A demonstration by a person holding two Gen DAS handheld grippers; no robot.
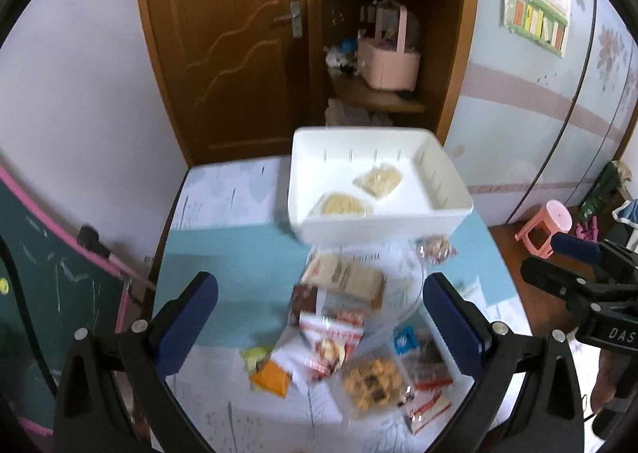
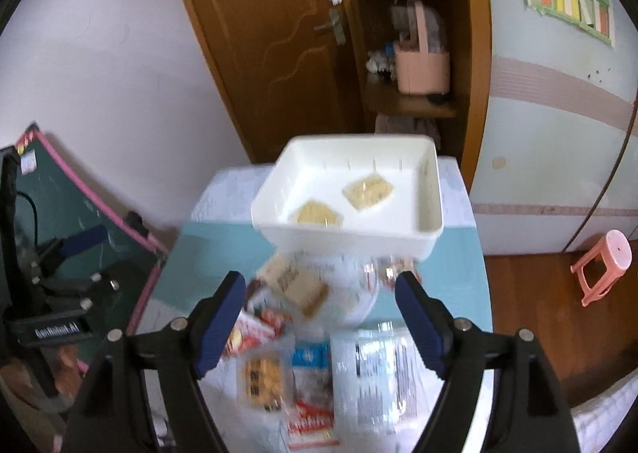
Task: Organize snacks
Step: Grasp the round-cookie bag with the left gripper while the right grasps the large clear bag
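Left wrist view: both grippers' fingers (image 1: 187,317) are seen spread, empty; the clear crinkly cookie packet (image 1: 373,377), judged light and fragile, is best pinched at its sealed edge.

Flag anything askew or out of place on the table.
The white bin holds only two packets, lying crooked. The other snacks sprawl overlapping on the table before it, unsorted. Nothing looks spilled or damaged, though blur hides detail.

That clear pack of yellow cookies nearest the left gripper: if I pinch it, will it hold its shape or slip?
The cookie pack looks like a thin clear tray, so it would probably flex under a hard pinch. Its glossy film may be slippery between the pads. The cookies look crumbly, so squeeze lightly. It seems light, and it may drag the red-and-white packets that look to touch it.
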